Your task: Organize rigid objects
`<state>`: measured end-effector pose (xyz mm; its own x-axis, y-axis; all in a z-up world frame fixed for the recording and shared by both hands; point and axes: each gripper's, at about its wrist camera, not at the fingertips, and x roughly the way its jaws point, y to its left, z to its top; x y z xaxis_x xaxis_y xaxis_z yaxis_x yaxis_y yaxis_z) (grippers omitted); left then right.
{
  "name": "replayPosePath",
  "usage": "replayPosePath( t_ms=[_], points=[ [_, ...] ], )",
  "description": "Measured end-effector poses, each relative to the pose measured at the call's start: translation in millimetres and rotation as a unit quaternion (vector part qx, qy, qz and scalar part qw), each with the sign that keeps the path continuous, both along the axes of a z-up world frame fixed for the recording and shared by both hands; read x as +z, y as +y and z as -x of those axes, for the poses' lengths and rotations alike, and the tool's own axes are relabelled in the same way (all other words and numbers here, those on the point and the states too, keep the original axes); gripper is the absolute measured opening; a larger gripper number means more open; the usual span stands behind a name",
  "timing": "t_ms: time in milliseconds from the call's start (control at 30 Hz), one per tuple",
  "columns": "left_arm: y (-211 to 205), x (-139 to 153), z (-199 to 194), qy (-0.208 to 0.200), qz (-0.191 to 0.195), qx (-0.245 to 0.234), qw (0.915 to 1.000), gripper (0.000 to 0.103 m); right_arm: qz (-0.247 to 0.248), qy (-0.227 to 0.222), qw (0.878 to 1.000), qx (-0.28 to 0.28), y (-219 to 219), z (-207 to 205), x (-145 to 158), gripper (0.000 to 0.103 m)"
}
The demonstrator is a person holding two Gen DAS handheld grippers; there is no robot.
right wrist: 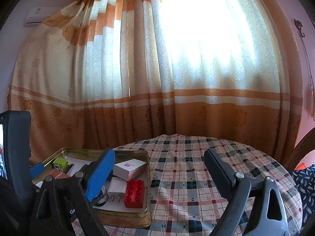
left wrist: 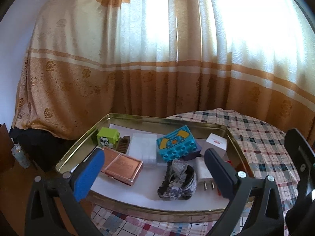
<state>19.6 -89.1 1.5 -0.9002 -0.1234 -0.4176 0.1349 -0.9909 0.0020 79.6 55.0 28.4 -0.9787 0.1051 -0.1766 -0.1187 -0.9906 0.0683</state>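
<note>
A gold metal tray [left wrist: 157,119] on the plaid tablecloth holds a green block [left wrist: 107,136], a clear plastic box [left wrist: 143,149], a blue studded brick [left wrist: 176,143], a copper box [left wrist: 123,165], a rock [left wrist: 177,181], a white plug charger [left wrist: 203,172] and a white carton [left wrist: 215,144]. My left gripper [left wrist: 153,165] is open and empty above the tray's near side. My right gripper [right wrist: 159,167] is open and empty, over the cloth to the right of the tray [right wrist: 148,169]. The right wrist view also shows a red brick [right wrist: 134,195], the charger [right wrist: 116,188] and the carton [right wrist: 130,168].
The round table with its plaid cloth [right wrist: 206,173] extends right of the tray. Orange and cream curtains [left wrist: 157,59] hang close behind. A wicker chair edge [right wrist: 303,147] and a dark patterned cushion [right wrist: 305,184] are at far right.
</note>
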Motion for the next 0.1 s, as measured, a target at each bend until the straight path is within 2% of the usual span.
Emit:
replayPosePath(
  t_ms=[100],
  points=[
    [2.4, -0.2, -0.5, 0.001, 0.007, 0.006, 1.0000, 0.103, 0.000, -0.001, 1.000, -0.001, 0.5, 0.1, -0.2, 0.094]
  ],
)
